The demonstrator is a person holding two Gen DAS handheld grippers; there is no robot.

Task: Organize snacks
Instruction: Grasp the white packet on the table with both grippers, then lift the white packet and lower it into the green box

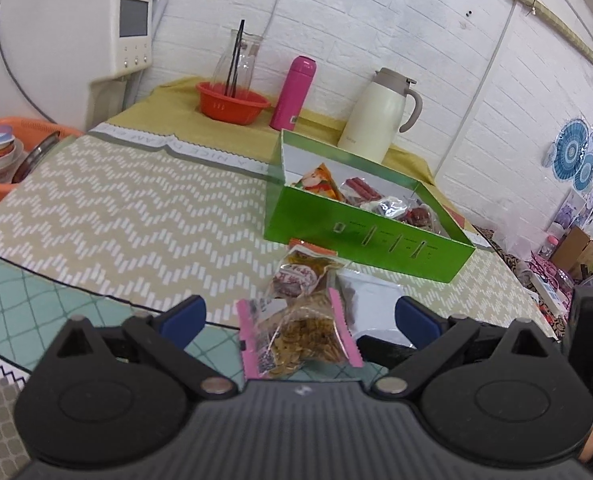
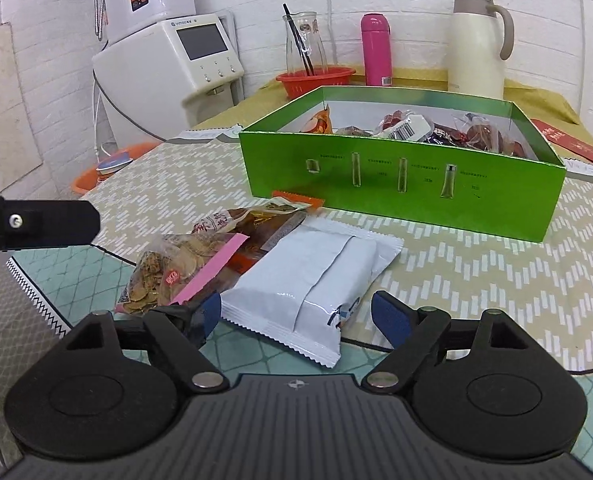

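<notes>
A green box [image 1: 372, 240] [image 2: 400, 184] on the table holds several snack packets. In front of it lie three loose snacks: a clear pink-edged bag of chips [image 1: 300, 336] [image 2: 176, 272], an orange-edged packet [image 1: 300, 272] [image 2: 264, 216] behind it, and a white pouch [image 1: 372, 300] [image 2: 316, 276]. My left gripper [image 1: 296, 316] is open, its blue pads either side of the pink-edged bag. My right gripper [image 2: 302, 316] is open, its pads either side of the white pouch's near end. Neither grips anything.
At the back stand a red basket [image 1: 232, 102] [image 2: 316, 78] with a glass carafe, a pink bottle [image 1: 292, 92] [image 2: 376, 50] and a cream thermos jug [image 1: 376, 116] [image 2: 480, 40]. A white appliance [image 1: 68, 44] and an orange basin [image 1: 0, 160] are left.
</notes>
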